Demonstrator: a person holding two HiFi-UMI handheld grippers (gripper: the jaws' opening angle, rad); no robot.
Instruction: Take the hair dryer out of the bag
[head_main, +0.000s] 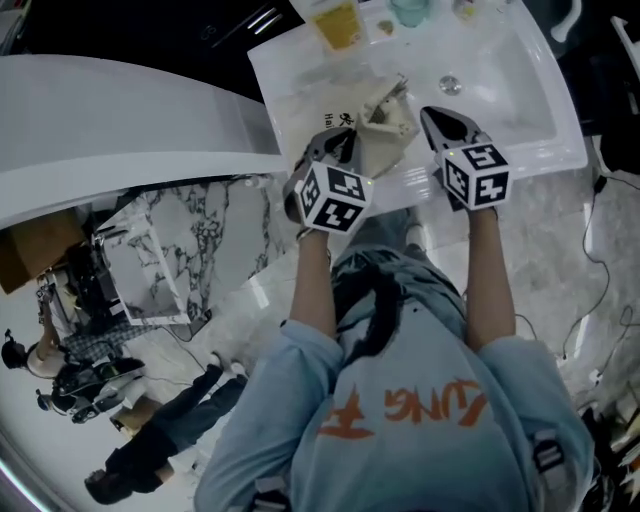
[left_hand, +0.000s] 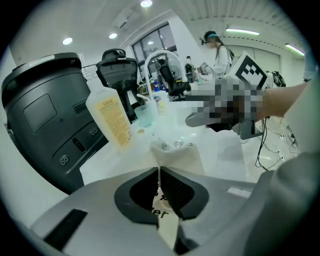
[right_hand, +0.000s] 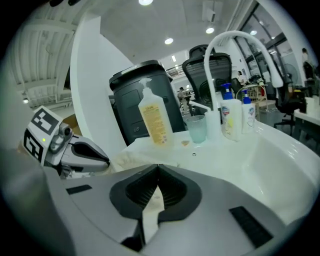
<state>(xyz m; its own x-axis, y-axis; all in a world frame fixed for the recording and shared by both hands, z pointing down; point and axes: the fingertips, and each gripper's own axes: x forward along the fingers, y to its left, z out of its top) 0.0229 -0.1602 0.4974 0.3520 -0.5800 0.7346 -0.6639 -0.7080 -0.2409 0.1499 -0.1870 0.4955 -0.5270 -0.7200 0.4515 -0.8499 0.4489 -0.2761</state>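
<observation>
The left gripper is clenched on the soft cream cloth bag with black print. A thin fold of the cloth is pinched flat between its two dark pads. The right gripper is clenched too, and it grasps another strip of the same bag.

In the head view the bag is bunched up between the two grippers. It rests on the white counter, just past the gripper tips. The white sink is in front of the right gripper. A tall yellow soap bottle stands farther off, past the left gripper.

The hair dryer does not show in any view. It is most likely inside the bag, down between the two grippers.

The bag looks light and floppy. It folds and sags, so it is easy to pinch at an edge, the way both grippers do now. But it will not stay open by itself, so one gripper probably has to hold the mouth open.

The hair dryer is probably hard, smooth and much heavier than the bag. It could slip out of the pads. The handle looks like the best place to grasp, since it is the thin part. If it drops on the hard counter or in the sink, it could crack.
</observation>
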